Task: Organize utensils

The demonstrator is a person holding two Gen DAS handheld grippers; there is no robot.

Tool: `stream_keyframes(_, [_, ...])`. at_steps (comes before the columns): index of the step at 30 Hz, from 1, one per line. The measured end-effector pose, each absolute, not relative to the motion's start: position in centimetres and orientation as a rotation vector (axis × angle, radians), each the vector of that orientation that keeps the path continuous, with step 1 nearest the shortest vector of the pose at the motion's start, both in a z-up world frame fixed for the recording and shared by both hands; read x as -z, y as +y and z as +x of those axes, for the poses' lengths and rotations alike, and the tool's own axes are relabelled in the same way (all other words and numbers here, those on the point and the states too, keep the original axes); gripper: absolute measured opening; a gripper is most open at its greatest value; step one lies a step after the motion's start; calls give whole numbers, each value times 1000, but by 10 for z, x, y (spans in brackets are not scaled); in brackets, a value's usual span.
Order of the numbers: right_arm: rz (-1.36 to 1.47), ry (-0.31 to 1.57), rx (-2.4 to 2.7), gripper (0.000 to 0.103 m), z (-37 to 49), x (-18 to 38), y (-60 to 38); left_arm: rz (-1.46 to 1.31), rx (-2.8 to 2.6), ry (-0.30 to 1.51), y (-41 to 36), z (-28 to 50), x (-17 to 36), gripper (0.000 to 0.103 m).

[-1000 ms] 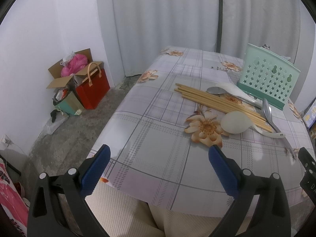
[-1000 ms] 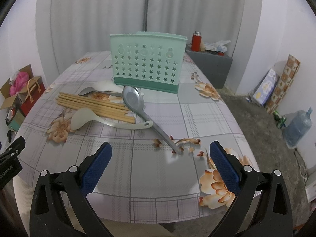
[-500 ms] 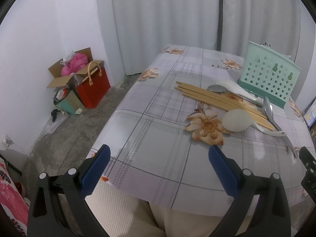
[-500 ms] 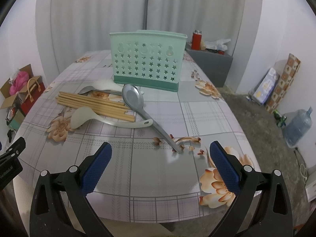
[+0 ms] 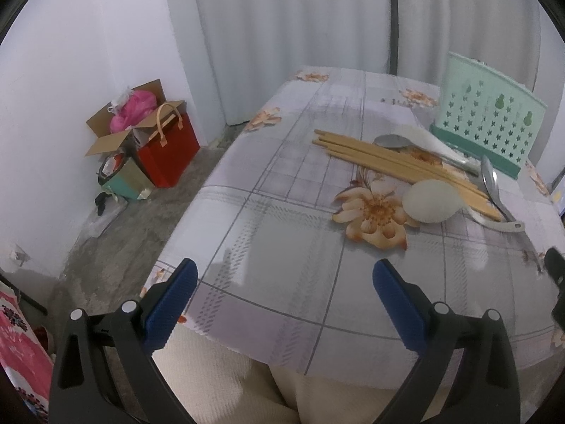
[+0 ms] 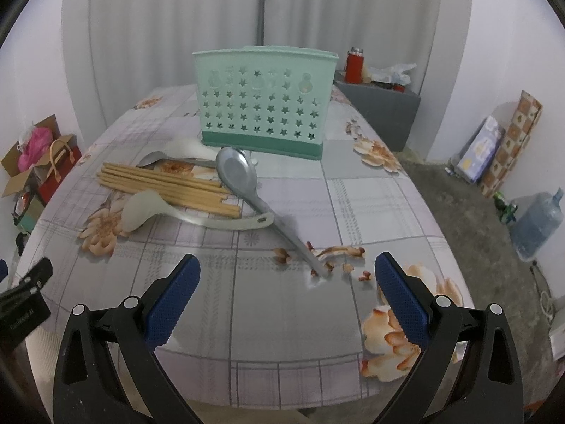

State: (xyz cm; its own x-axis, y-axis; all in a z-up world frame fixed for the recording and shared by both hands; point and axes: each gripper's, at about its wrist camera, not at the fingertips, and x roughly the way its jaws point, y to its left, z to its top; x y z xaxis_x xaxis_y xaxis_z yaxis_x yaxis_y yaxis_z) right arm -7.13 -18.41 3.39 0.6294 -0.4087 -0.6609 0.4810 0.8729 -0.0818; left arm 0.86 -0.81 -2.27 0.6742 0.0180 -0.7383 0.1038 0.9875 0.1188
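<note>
A mint-green utensil holder (image 6: pixel 263 106) with star holes stands at the back of the floral table; it also shows in the left wrist view (image 5: pixel 487 123). In front of it lie several wooden chopsticks (image 6: pixel 166 185) (image 5: pixel 399 164), a white ladle (image 6: pixel 155 208) (image 5: pixel 432 201), a large metal spoon (image 6: pixel 247 185) (image 5: pixel 492 185) and a white spoon over a smaller metal spoon (image 6: pixel 176 152) (image 5: pixel 416 139). My right gripper (image 6: pixel 286 295) is open and empty above the near table, just short of the metal spoon's handle tip. My left gripper (image 5: pixel 284 298) is open and empty over the table's near-left edge.
The table cloth (image 6: pixel 370 194) drops off at the near edge and both sides. On the floor at the left stand a red bag (image 5: pixel 169 145) and a cardboard box (image 5: pixel 120 123). At the right are a grey cabinet (image 6: pixel 381 106), a water bottle (image 6: pixel 536 226) and boxes.
Both grippers have moved slightly forward toward the utensils. Both stay open and empty; nothing on the table has moved.
</note>
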Motion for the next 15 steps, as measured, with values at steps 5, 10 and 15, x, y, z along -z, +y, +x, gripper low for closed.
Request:
stream_keyframes(5, [99,695,521,95,-64,-36,-195,219,49,855,-20,16,35,97])
stream_keyframes(10, [94,670,504,95,-51,-37,-212,321,40,861,-35,24,49,97])
stream_keyframes(15, [50,654,416,95,-32,-38,-225,340,49,834,-38,29,56,97])
